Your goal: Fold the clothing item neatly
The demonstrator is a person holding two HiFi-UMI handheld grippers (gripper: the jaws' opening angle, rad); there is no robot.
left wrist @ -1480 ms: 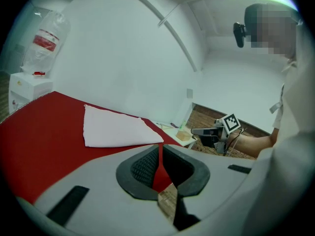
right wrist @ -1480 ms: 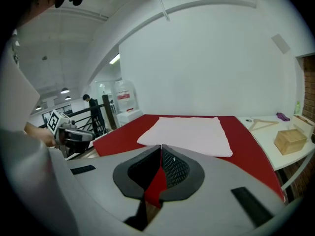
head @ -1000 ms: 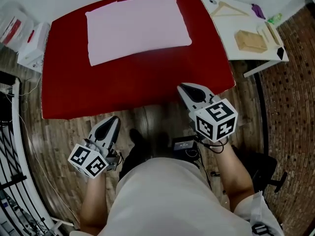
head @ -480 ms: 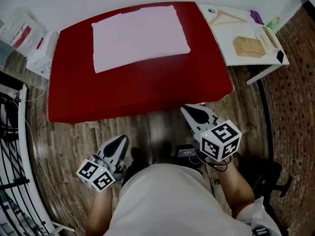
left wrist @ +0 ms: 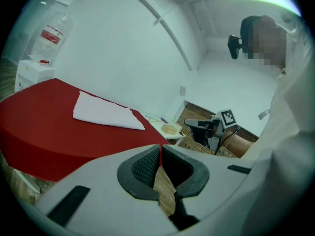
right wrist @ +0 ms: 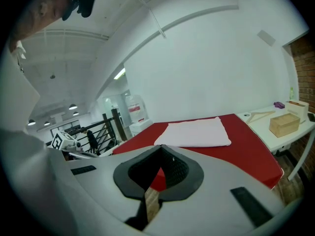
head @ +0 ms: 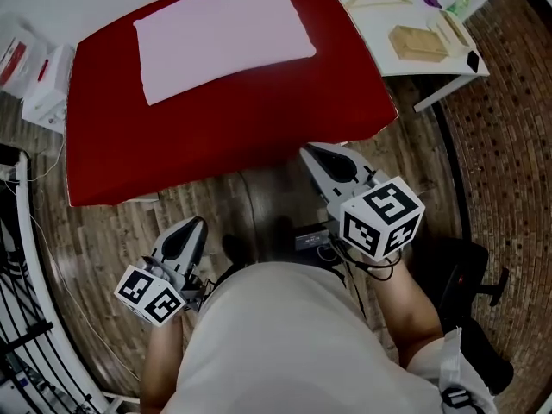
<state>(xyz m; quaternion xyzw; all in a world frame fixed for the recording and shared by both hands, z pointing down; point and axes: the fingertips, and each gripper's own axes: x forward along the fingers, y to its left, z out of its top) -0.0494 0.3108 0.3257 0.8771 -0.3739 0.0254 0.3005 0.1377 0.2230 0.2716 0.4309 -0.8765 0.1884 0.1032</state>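
Pale pink, flat-folded cloth garment lies upper centre on the red-covered table. We hold the left gripper and right gripper at lower frame, both closed, empty and well apart from it. Risk: any renewed contact would rumple the fold.

Right hand-held gripper drew back (slightly) from table.

Shirt: was pale beige (short-sleeved).
Left gripper: had grey shell, black-white marker cube.
Right gripper: matched, black cables.
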